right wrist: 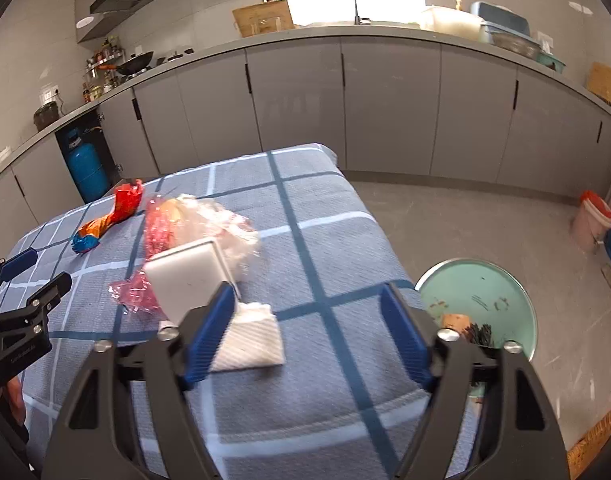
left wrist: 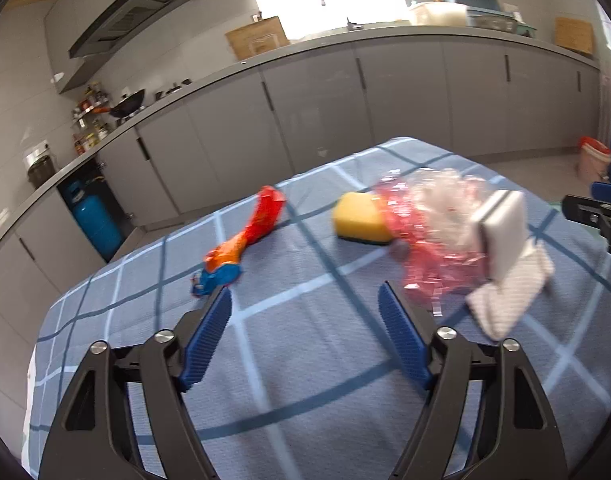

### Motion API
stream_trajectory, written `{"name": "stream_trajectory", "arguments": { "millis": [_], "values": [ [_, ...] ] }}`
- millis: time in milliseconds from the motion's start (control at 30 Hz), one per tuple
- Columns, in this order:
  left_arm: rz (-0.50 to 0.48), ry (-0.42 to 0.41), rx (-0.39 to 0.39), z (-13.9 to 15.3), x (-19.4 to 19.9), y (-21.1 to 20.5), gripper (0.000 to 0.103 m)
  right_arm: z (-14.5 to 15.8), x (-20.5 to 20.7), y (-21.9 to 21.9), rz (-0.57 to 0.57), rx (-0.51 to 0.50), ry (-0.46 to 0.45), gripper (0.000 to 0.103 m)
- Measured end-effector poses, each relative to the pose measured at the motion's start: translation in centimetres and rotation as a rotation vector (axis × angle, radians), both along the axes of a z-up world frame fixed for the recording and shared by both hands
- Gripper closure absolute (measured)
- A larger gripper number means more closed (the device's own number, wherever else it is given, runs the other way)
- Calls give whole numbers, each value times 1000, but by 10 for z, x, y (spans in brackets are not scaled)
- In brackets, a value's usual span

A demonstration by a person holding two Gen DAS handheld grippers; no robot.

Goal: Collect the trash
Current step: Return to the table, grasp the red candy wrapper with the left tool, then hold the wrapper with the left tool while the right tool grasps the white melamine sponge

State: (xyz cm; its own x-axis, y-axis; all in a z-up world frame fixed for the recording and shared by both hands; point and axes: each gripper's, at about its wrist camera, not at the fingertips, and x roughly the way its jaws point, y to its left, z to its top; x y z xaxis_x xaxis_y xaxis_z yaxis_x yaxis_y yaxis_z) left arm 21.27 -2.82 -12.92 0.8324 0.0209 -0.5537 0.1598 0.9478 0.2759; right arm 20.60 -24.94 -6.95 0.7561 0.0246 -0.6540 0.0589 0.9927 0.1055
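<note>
Left wrist view: on the blue checked bench (left wrist: 305,360), left to right, lie a twisted orange-red-blue foil wrapper (left wrist: 245,240), light and crinkly, best pinched at its narrow waist; a crumpled pink-clear plastic bag (left wrist: 433,224), probably slippery; a soft white folded napkin (left wrist: 509,296). Left tool (left wrist: 305,304) and right tool (right wrist: 307,304) gape wide, empty.
</note>
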Motion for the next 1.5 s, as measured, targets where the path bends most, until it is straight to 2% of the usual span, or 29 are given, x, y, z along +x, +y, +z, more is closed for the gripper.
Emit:
{"name": "stream_trajectory", "arguments": {
  "millis": [333, 633, 867, 933, 967, 1000, 1067, 1167, 1200, 1300, 1500],
  "values": [
    [159, -20, -7, -3, 45, 67, 16, 0, 28, 57, 97, -41, 11, 22],
    [173, -25, 7, -15, 101, 76, 16, -5, 41, 73, 117, -74, 27, 22],
    [171, 37, -28, -34, 141, 78, 18, -9, 43, 72, 114, -86, 40, 22],
    [169, 71, -49, -38, 145, 80, 27, -11, 44, 73, 117, -89, 42, 22],
    [164, 76, -62, -38, 145, 82, 45, -12, 44, 74, 121, -91, 44, 22],
    [157, 84, -72, -39, 145, 83, 68, -13, 45, 75, 123, -93, 46, 22],
    [145, 117, -83, -42, 145, 84, 88, -15, 45, 77, 132, -97, 51, 22],
    [138, 119, -93, -40, 137, 85, 93, -16, 44, 79, 145, -105, 61, 35],
    [137, 118, -94, -39, 134, 84, 94, -17, 45, 78, 149, -102, 69, 45],
    [135, 116, -106, -32, 123, 83, 95, -17, 43, 77, 148, -100, 69, 47],
    [141, 50, -117, -6, 83, 79, 95, -4, 29, 71, 136, -88, 28, 47]
  ]
}}
